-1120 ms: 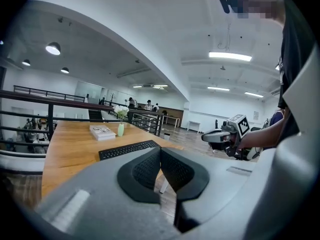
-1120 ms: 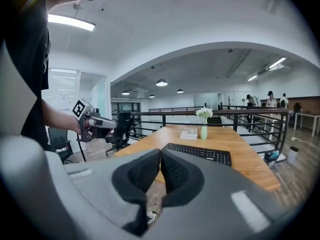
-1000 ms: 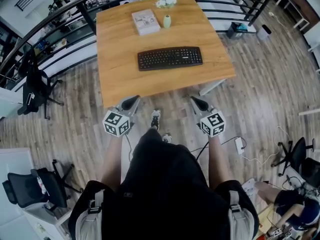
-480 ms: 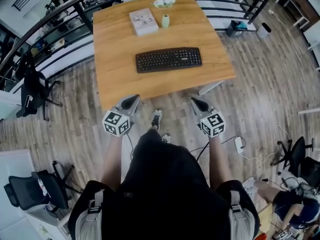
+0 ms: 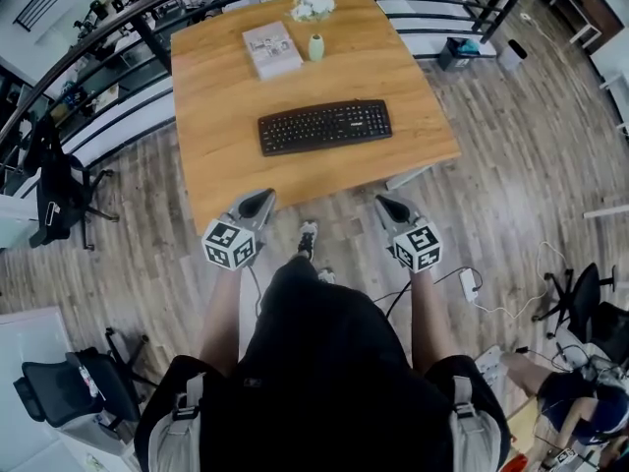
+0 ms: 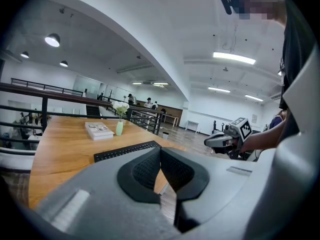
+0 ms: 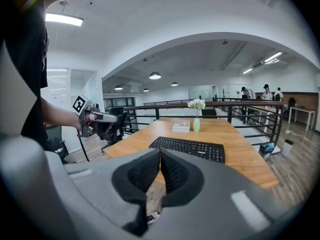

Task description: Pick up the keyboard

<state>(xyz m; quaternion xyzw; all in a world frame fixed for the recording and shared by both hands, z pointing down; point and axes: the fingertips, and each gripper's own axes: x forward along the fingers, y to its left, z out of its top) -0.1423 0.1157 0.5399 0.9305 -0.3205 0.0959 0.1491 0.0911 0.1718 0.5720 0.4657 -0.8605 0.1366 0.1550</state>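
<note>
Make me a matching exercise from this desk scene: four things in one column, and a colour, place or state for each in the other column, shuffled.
Things:
1. keyboard
2. vase
3. book
4. left hand-held gripper

Descriptions:
A. pale green, holding white flowers
B. jaws shut, nothing between them
C. black, lying in the middle of the table
D. whitish, lying flat at the table's far side

Pairs: 1-C, 2-A, 3-D, 4-B
</note>
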